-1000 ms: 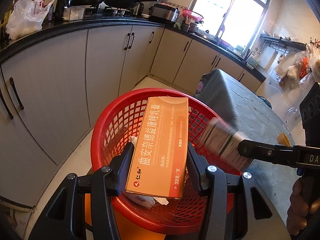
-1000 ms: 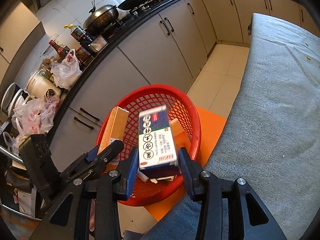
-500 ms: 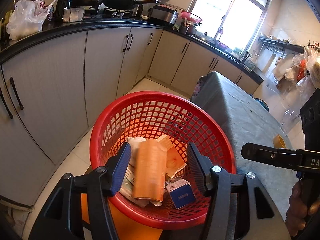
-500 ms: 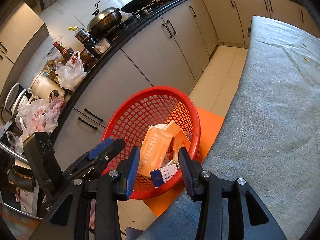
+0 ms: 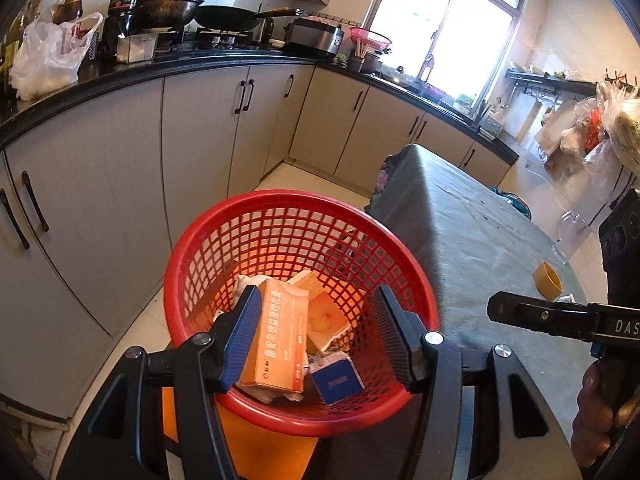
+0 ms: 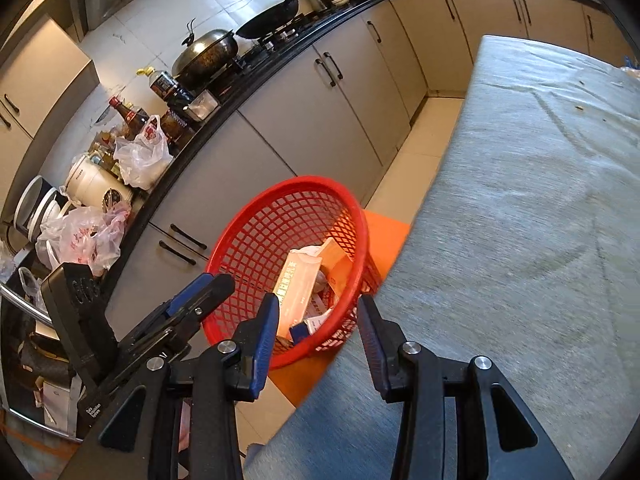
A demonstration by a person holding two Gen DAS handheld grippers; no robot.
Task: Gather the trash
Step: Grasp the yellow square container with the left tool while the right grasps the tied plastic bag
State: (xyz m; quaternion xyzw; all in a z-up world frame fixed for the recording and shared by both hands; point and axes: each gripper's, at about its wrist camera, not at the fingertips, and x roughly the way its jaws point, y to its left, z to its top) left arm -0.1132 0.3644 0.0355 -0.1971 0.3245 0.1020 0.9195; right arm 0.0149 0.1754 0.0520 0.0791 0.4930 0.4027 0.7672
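A red mesh basket (image 5: pixel 280 204) stands on an orange stool beside the table. In it lie a long orange box (image 5: pixel 280 344), a small blue box (image 5: pixel 338 376) and crumpled paper. My left gripper (image 5: pixel 316 296) hangs open over the basket's near rim, nothing between its fingers. In the right wrist view my right gripper (image 6: pixel 318 300) is open and empty too, just above the same basket (image 6: pixel 248 216) at the table's edge; the orange box (image 6: pixel 298 284) shows inside. The left gripper (image 6: pixel 216 284) is at its left.
A table under grey cloth (image 6: pixel 520 220) fills the right side, with a small yellow cup (image 5: pixel 547 280) on it. Grey cabinets (image 5: pixel 200 140) and a black counter with pots, bottles and plastic bags run along the left. A tiled floor strip lies between.
The orange box left my left gripper and the blue-and-white box left my right gripper; both fell into the basket and now lie still. Both grippers drew back slightly.
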